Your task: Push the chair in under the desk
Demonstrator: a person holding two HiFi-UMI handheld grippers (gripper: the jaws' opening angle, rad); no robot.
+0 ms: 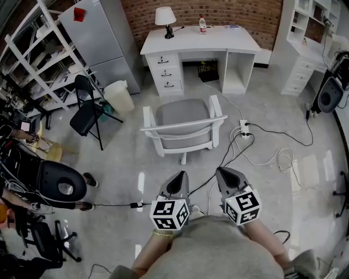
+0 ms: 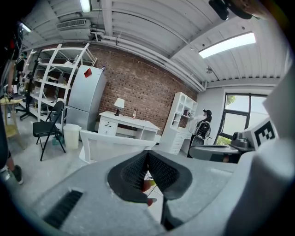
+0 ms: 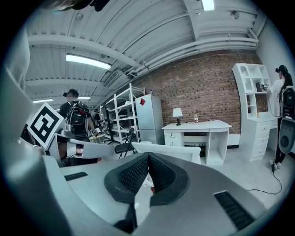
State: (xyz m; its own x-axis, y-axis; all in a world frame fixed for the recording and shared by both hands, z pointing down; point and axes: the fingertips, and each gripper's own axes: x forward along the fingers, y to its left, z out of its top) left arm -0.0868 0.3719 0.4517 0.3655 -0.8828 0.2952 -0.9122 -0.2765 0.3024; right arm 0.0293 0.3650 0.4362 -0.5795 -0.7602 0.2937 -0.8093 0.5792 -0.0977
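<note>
A glossy grey floor (image 1: 125, 158) runs to a brick wall (image 1: 240, 11) at 12 o'clock. From 10 to 11 o'clock stand a white shelving rack (image 1: 32, 54) and a grey refrigerator (image 1: 103, 38), and a white bookcase (image 1: 305, 38) fills 2 o'clock.

The white worktop (image 1: 218, 41) sits against the wall at 12 o'clock. It has three shut drawers (image 1: 163, 71) on its left side and an open kneehole (image 1: 191, 71) with something dark at the back. On top stand one lamp (image 1: 165, 19) and one bottle (image 1: 202, 24).

The white chair (image 1: 182, 122), grey-seated, stands in mid-floor, well apart from the worktop. Its back is toward the person and its seat faces the kneehole, with bare floor between them. At the chair's 9 o'clock is one black folding chair (image 1: 87, 111). At its 10 o'clock is one white waste bin (image 1: 119, 95), whose contents I cannot tell. At its 3 o'clock lies a power strip (image 1: 244, 128), with cables (image 1: 283, 158) trailing over the floor.

At 6 o'clock, near the chair's back but not touching it, the left tool (image 1: 180, 177) and right tool (image 1: 223, 173) are held side by side. Each has its jaws pressed together on nothing.
</note>
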